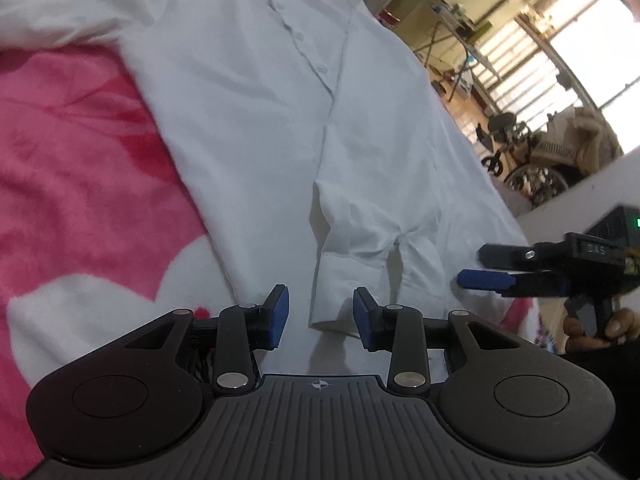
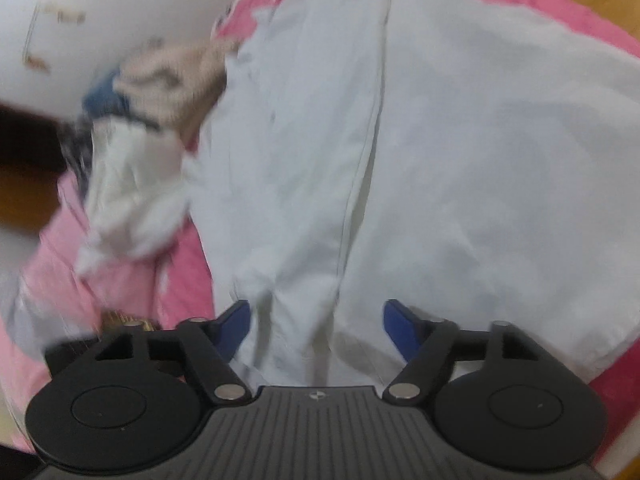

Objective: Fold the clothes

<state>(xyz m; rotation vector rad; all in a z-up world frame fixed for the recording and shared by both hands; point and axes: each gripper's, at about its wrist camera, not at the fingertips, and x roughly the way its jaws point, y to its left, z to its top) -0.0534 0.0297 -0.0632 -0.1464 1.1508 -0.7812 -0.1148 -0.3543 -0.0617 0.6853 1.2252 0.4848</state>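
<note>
Pink and white blanket (image 1: pixel 72 168) covers the bed, and a pale blue button shirt (image 1: pixel 248 92) lies spread flat along it, collar at the far end and hem toward the camera. One sleeve (image 1: pixel 360 240) is folded in over the front of the shirt, its cuff (image 1: pixel 340 304) lying near the hem. In the left wrist view the left gripper (image 1: pixel 320 316) hangs low over the hem with its blue pads (image 1: pixel 280 312) a moderate way apart; nothing is between them, and the cuff edge sits just ahead of the right-hand pad. To the side, the right gripper (image 1: pixel 480 268) shows edge on above the shirt's lower corner, a hand (image 1: pixel 596 328) on its handle; its two fingers look close together from this angle. The right wrist view is blurred, yet there its jaws stand wide apart, with a bunched fold of shirt cloth (image 2: pixel 304 320) lying in the gap between the pads (image 2: pixel 236 324); whether the pads touch the cloth I cannot tell. A crumpled white garment (image 2: pixel 128 200) and other loose clothes (image 2: pixel 168 76) lie heaped beside the shirt. Beyond the bed's edge a bright window (image 1: pixel 580 60) and a wheelchair (image 1: pixel 524 160) are visible.
</note>
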